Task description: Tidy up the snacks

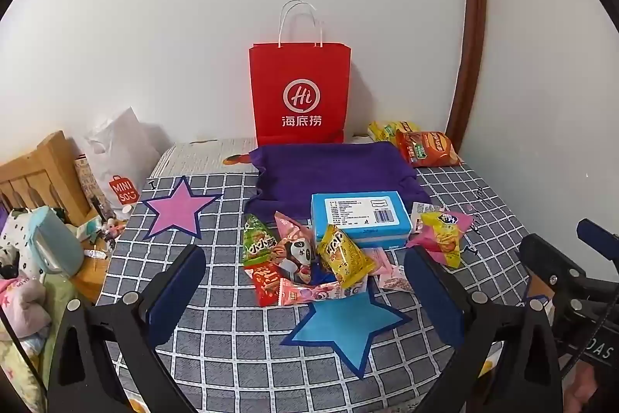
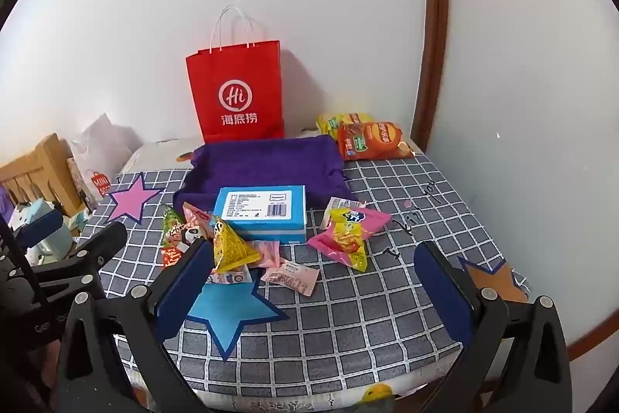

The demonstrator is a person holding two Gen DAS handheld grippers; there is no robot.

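both hand-held grippers (image 1: 305,281) (image 2: 309,281) wide, prob. empty

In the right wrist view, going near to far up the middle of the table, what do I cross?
blue star → yellow triangular snack → blue box → purple cloth → red paper bag standing against the wall.

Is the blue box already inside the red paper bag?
No, the blue box lies on the checked cloth among loose snack packets, in front of the upright red paper bag.
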